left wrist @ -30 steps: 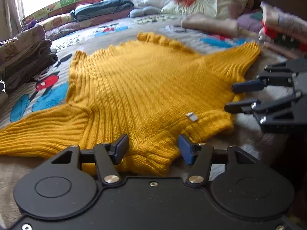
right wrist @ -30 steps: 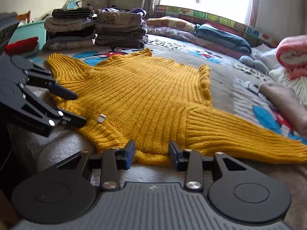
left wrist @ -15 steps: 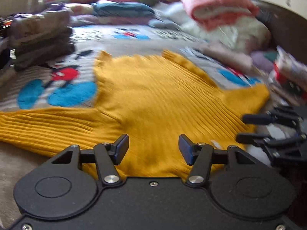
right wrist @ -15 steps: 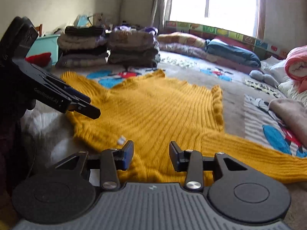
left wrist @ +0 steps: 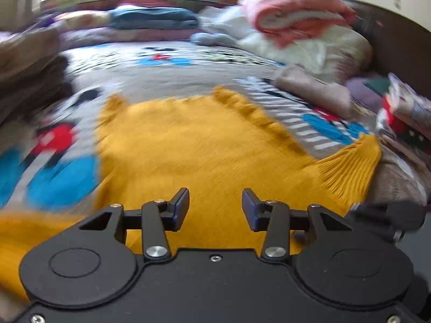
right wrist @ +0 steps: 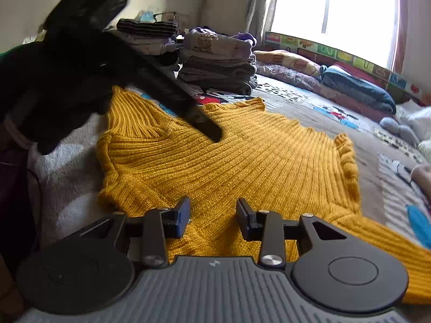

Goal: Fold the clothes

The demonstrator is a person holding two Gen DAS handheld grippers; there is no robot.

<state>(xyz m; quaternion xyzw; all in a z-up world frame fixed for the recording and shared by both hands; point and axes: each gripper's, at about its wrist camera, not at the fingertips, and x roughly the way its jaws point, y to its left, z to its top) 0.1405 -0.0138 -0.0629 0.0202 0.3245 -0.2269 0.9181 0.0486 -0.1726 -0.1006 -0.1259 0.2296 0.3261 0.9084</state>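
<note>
Left gripper [left wrist: 215,206] swung over sweater [left wrist: 210,156], fingers [left wrist: 181,205] apart

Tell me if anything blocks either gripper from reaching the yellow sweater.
Nothing visible does. The yellow sweater lies flat on the bed, directly under the open right gripper and the open left gripper. The stacks of folded clothes sit off beyond the sweater, clear of both.

Window [right wrist: 334,13] glare; left view perhaps motion-blurred, edges bowed
</note>
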